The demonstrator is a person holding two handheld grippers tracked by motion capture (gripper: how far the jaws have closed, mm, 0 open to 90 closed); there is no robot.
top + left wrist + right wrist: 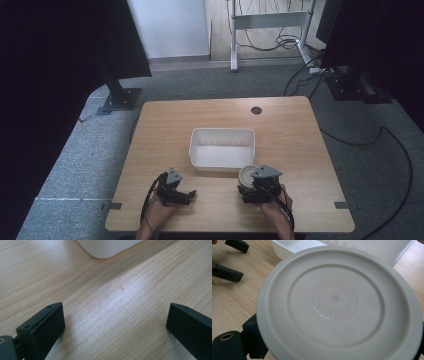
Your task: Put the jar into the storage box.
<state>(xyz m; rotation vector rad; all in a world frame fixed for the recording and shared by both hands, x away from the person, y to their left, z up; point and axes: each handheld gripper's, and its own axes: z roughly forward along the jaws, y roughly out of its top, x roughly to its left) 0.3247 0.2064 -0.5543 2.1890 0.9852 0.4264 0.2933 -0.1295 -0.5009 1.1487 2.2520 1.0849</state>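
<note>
My right gripper (252,186) is shut on a round white container (246,175) just in front of the white bin (200,150), near the bin's front right corner. In the right gripper view the container's circular face (337,300), with embossed ring lettering, sits between the jaws of the right gripper (337,342); what lies under that face is hidden. My left gripper (189,194) rests low over the table at the front left, open. In the left gripper view the left gripper (115,317) has bare wood between its jaws, with a corner of the bin (107,248) ahead.
The wooden table (165,125) has a dark cable hole (256,110) at the back. Dark stands rise from the carpet at the left (120,95) and right (350,80) behind the table, and cables (390,140) trail on the floor.
</note>
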